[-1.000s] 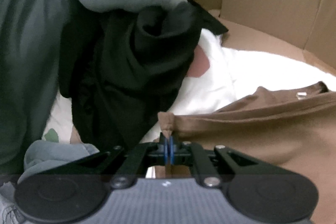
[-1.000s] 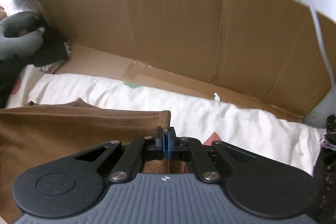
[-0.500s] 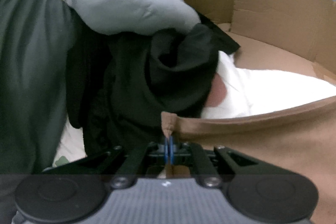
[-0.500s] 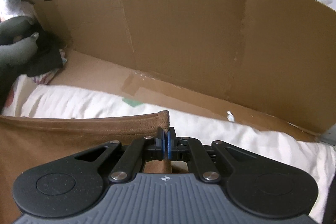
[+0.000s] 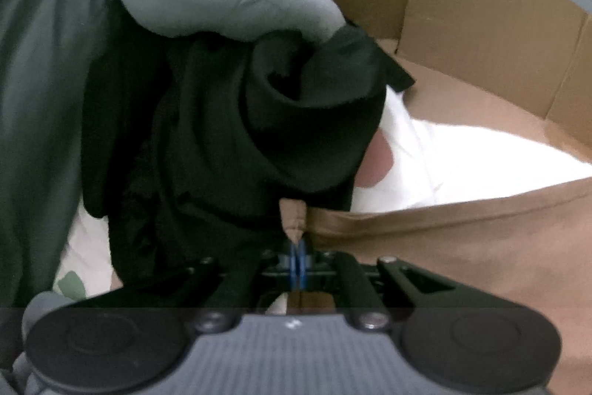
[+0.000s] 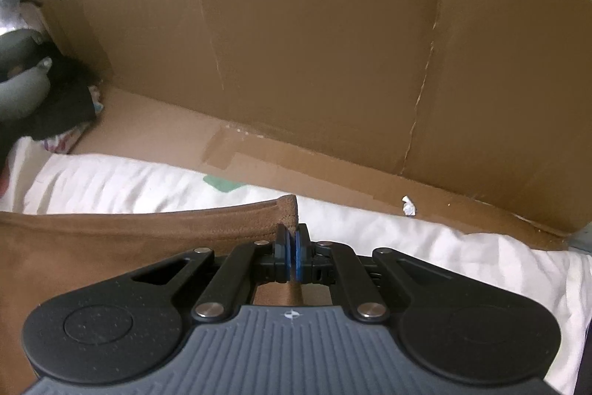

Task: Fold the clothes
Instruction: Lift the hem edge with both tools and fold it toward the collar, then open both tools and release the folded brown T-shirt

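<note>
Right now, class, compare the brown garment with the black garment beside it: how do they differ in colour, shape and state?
The brown garment is tan and stretched into a taut, straight edge; the black garment is dark and bunched in a rumpled heap. The brown one is pinched at a corner by the left tool and at another by the right tool; no tool holds the black one. Both lie over the white bedding.

Likely home bedroom: white bedding (image 6: 425,239), heaped clothes (image 5: 222,136), cardboard surround (image 6: 296,62).
</note>
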A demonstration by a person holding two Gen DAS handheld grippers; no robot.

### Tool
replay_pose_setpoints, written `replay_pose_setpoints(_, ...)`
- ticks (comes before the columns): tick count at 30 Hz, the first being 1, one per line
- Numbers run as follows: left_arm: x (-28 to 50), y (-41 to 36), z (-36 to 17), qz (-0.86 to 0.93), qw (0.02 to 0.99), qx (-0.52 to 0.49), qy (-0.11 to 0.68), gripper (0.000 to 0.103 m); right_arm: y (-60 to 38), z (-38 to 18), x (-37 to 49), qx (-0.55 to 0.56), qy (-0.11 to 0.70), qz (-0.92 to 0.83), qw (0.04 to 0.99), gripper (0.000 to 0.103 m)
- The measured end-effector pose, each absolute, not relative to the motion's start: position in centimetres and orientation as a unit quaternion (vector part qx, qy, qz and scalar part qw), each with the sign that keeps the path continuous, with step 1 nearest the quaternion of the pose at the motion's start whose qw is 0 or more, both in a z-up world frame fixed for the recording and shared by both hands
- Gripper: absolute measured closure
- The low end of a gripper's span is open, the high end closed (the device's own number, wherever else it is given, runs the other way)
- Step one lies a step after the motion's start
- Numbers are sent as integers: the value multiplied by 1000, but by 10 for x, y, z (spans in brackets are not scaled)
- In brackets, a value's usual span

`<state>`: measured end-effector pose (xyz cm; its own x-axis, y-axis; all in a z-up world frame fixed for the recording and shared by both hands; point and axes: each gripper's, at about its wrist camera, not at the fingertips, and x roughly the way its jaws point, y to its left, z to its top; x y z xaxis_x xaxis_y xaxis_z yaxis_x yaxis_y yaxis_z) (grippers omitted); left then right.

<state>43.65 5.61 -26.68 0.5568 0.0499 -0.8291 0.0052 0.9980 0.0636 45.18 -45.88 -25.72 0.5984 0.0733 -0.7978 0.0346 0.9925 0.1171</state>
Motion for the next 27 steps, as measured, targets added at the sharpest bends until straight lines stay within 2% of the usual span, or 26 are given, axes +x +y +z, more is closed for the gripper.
replay_pose_setpoints(7,434,52,-256,-3,894,20,447,100,-462,-252,458,43,455,-32,889,103)
replay_pose_setpoints(17,452,35,-285,29,877,60,477,100,-453,-272,469,12,472,-53,880,103)
replay_pose_setpoints(20,454,31,-284,31,869,64,489,96,-450,-281,472,24,487,-39,872,101)
replay_pose_setpoints(22,454,34,-280,29,863,48,502,82,-452,-279,467,35,481,-41,875,96)
replay_pose_setpoints(23,452,36,-277,29,862,41,504,68,-454,-276,463,45,477,-32,877,94)
replay_pose_setpoints(24,448,38,-274,30,865,37,500,60,-457,-273,458,53,474,-23,879,91)
replay_pose_setpoints(25,444,38,-271,33,867,37,495,57,-461,-269,453,59,471,-17,880,79)
replay_pose_setpoints(26,439,38,-268,35,869,38,493,54,-463,-266,449,63,469,-14,881,73)
replay_pose_setpoints(27,435,38,-267,34,868,40,494,52,-467,-261,442,69,468,-9,881,72)
